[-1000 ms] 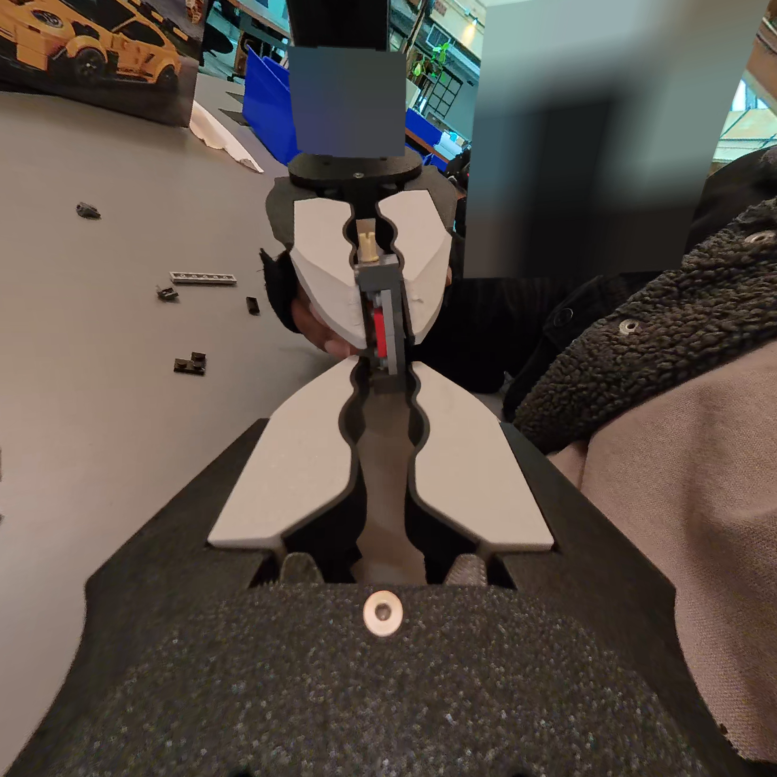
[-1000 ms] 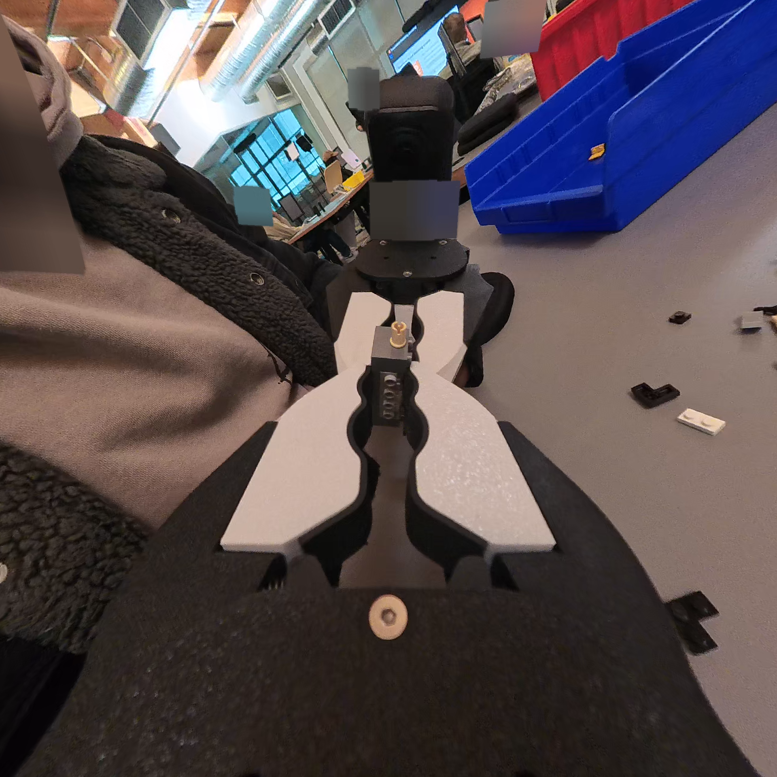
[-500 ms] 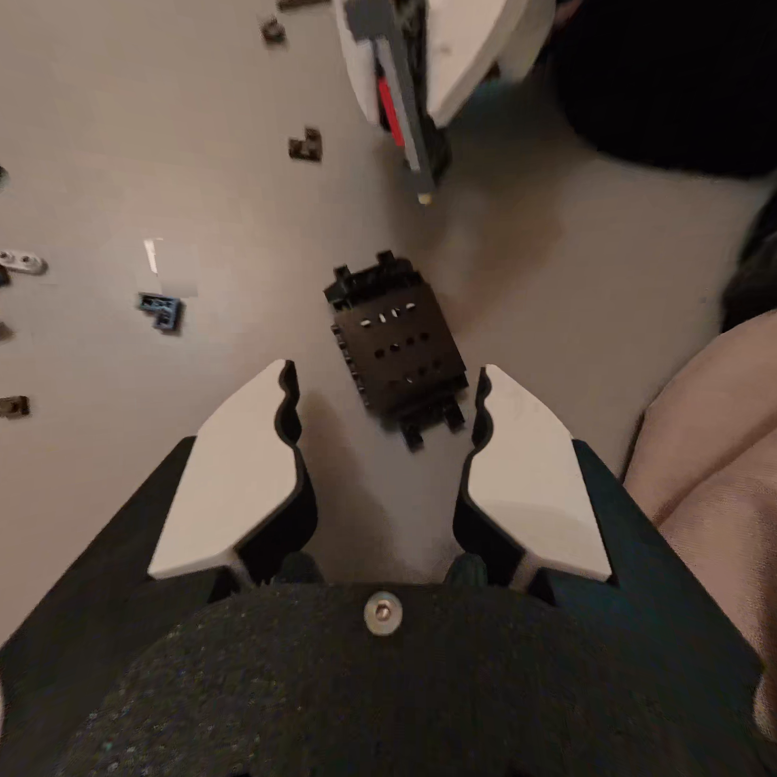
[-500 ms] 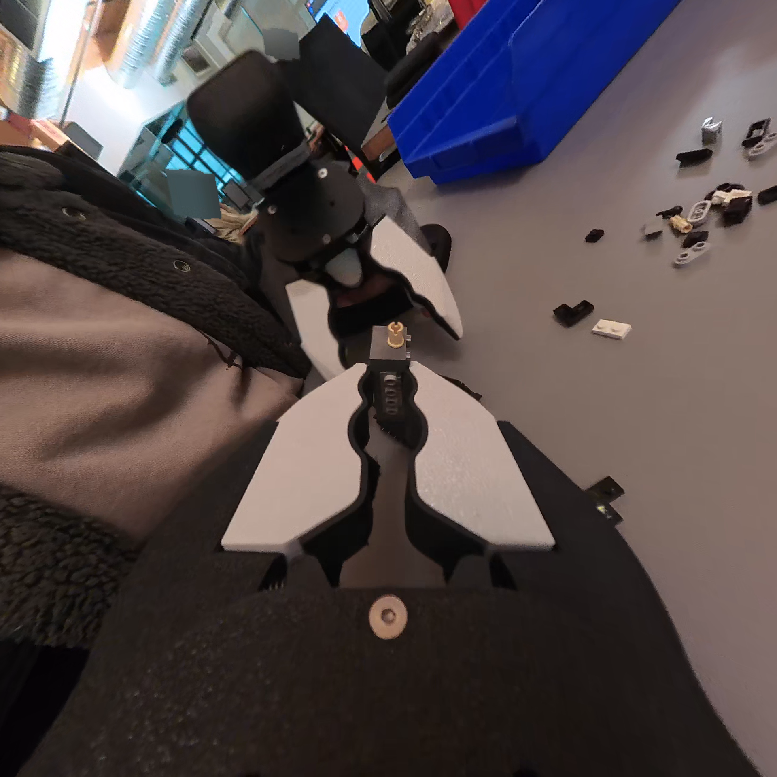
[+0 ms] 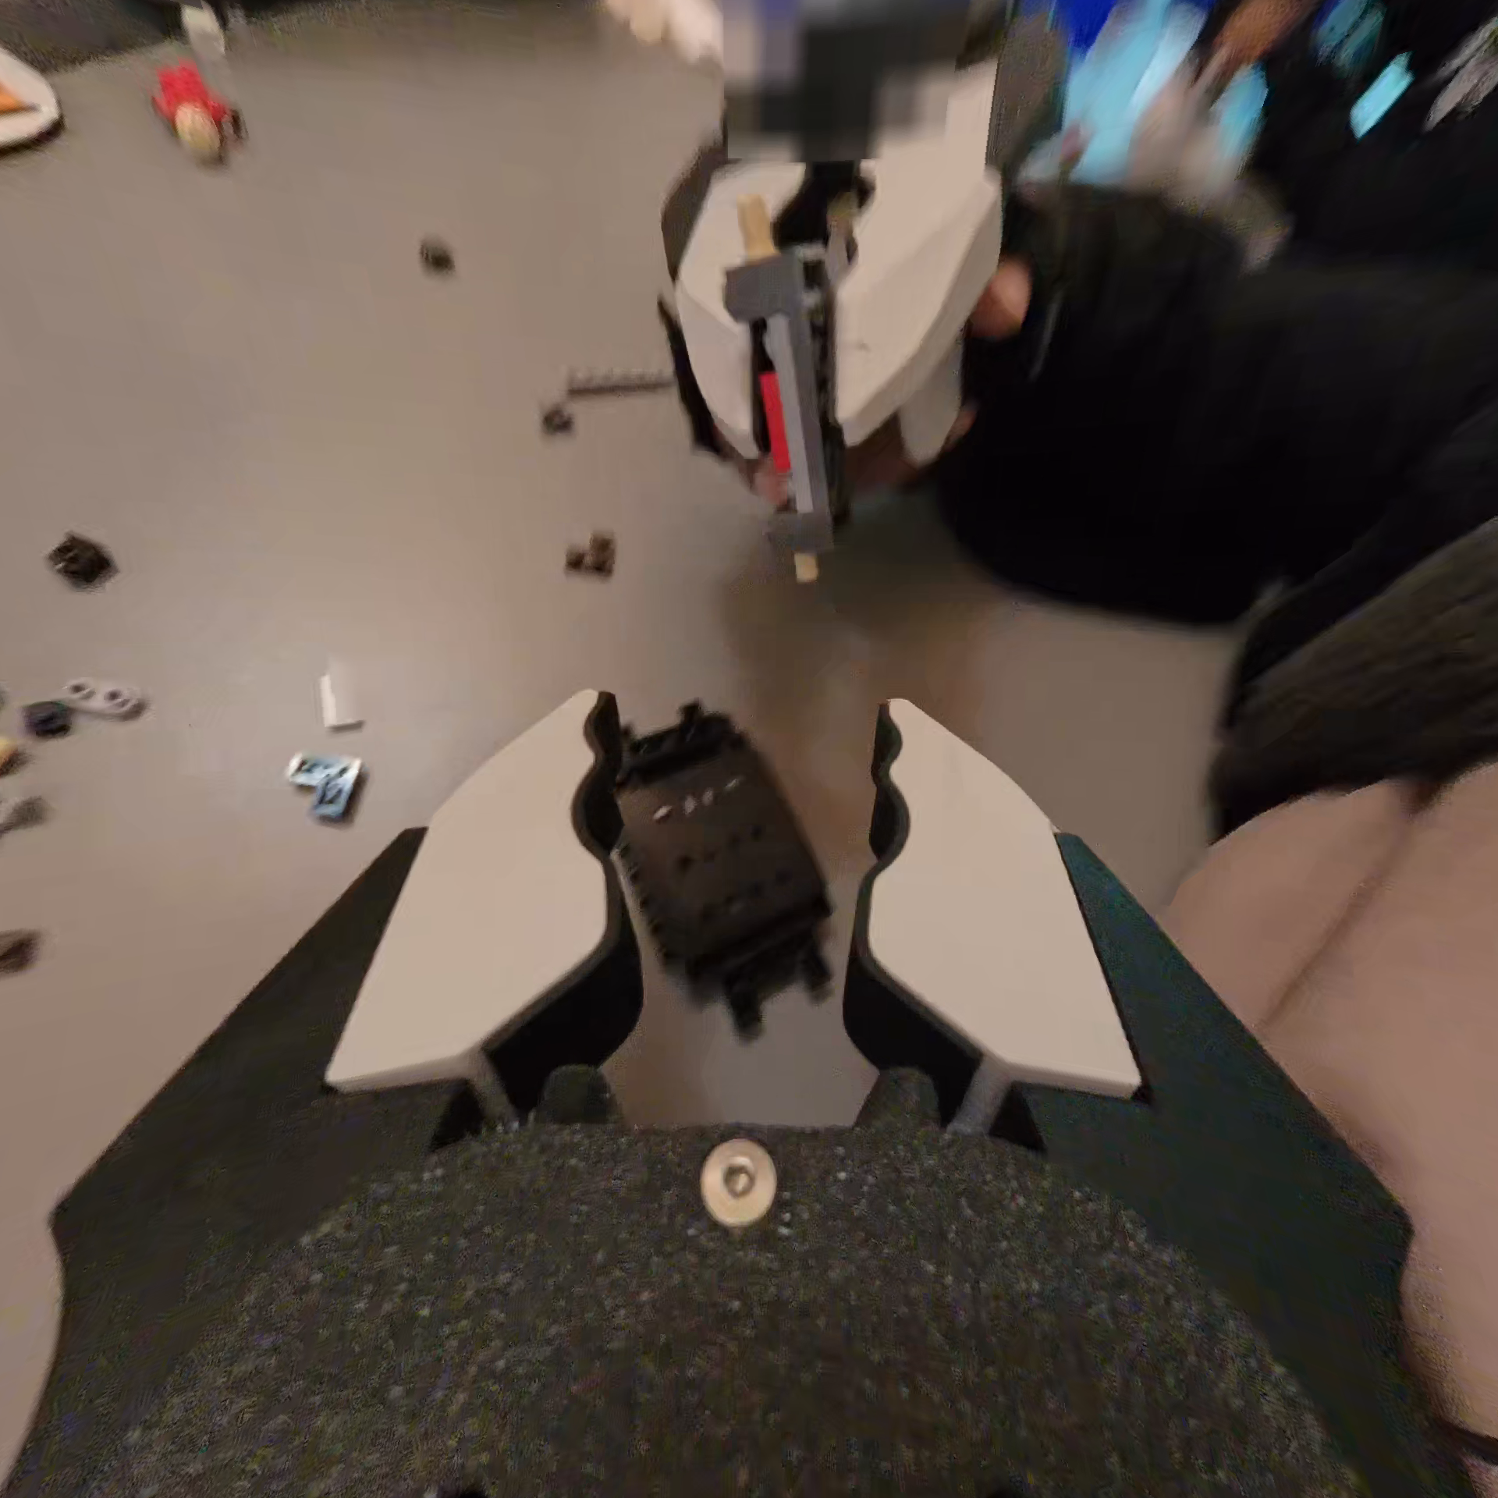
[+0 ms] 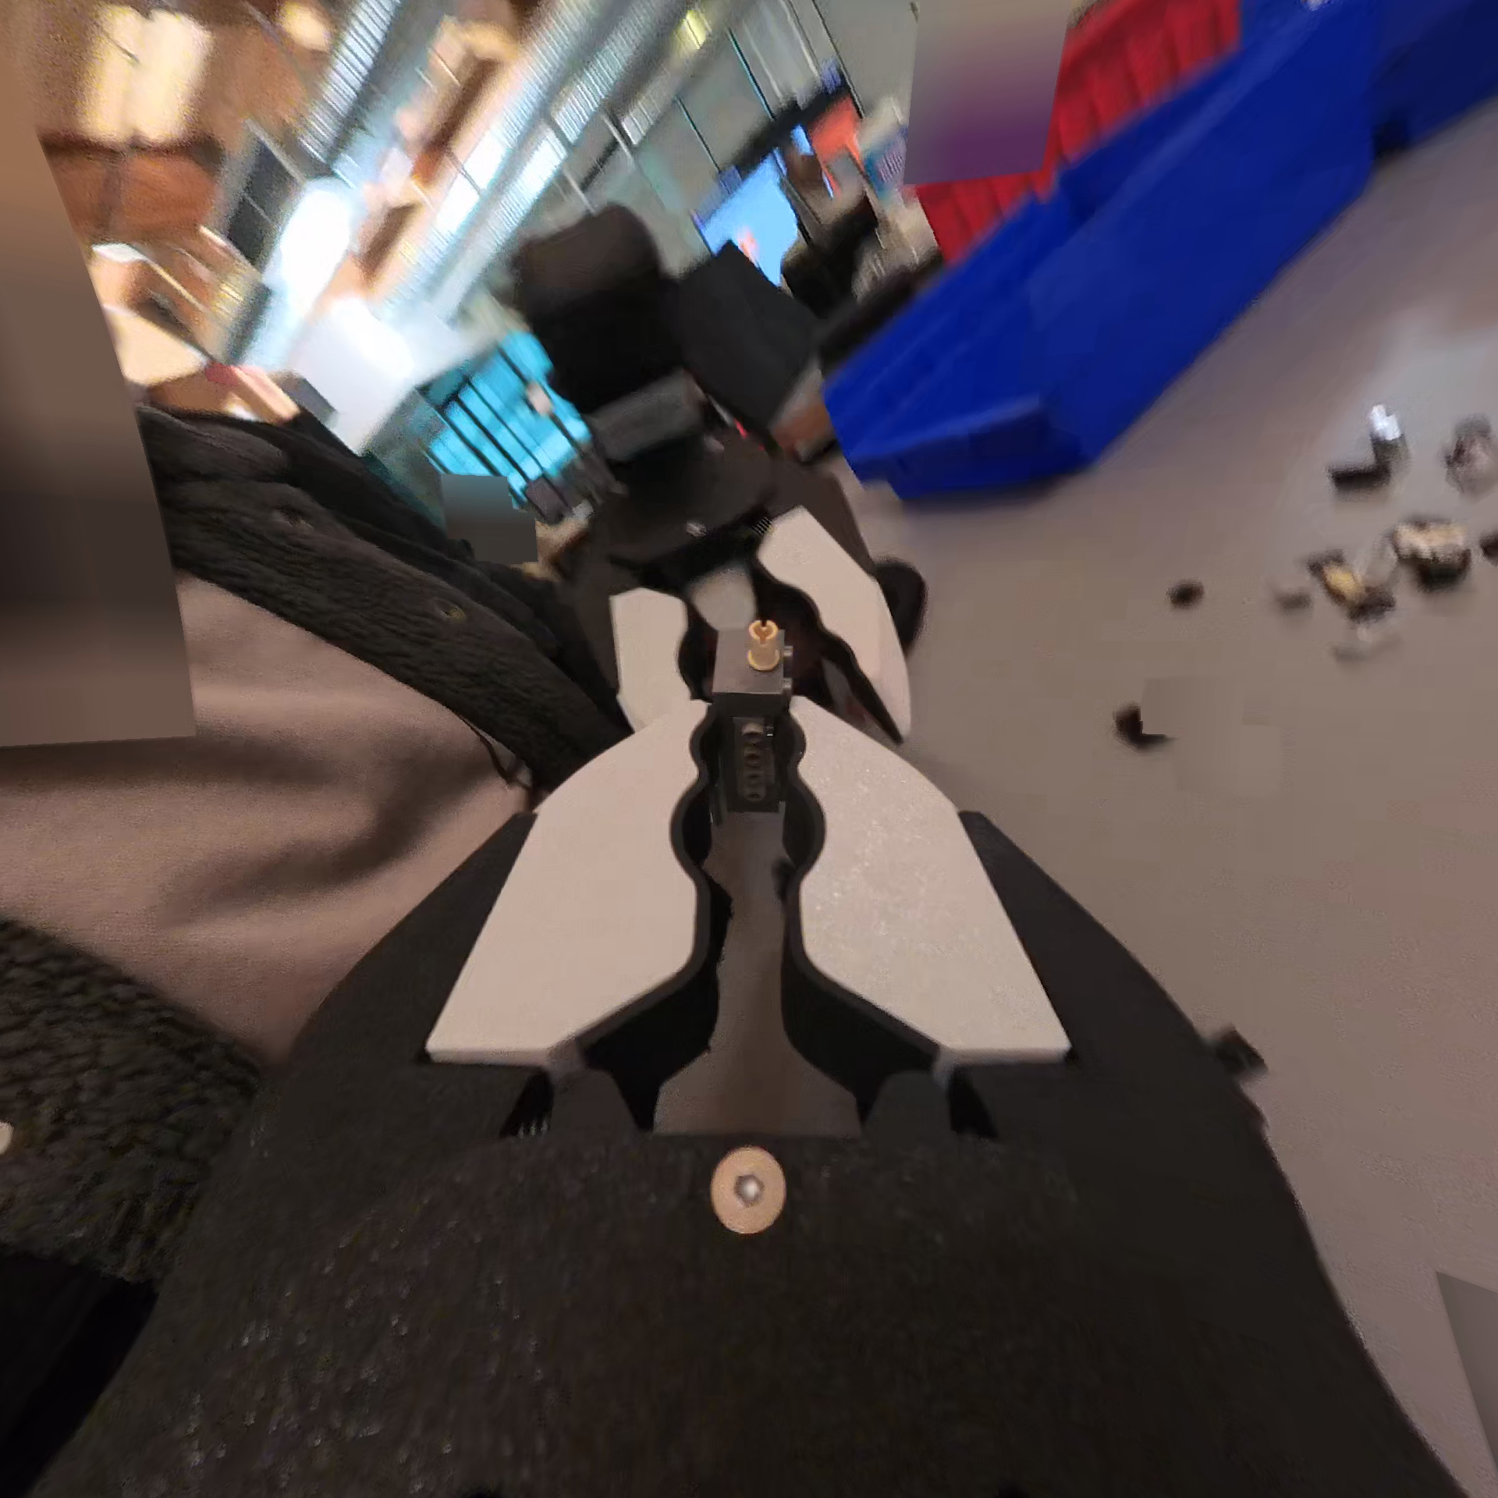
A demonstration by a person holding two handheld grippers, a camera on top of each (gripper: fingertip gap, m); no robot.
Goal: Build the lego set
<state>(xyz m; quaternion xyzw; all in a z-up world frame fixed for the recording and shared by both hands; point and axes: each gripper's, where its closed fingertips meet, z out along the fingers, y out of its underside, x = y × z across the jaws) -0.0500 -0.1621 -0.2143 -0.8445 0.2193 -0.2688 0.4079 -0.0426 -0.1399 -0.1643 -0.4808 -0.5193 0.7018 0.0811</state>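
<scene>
Straddling the black lego chassis block point(image 5: 717, 875) with my left claw point(image 5: 738, 721), I have the fingers spread wide; the block lies on the grey table point(image 5: 324, 405) between them, close by the left finger, whether touching I cannot tell. It is a flat, studded black plate with clips at both ends, blurred. My right claw point(image 6: 750, 721) is pressed onto a slim grey lego assembly point(image 6: 754, 697), upright, with a tan pin point(image 6: 762, 644) on top and a red strip point(image 5: 772, 421) down its side. Loose small pieces point(image 5: 324, 782) lie scattered on the table.

Left tongs point(image 5: 738, 734) now straddling black assembly point(image 5: 717, 871), narrower.
</scene>
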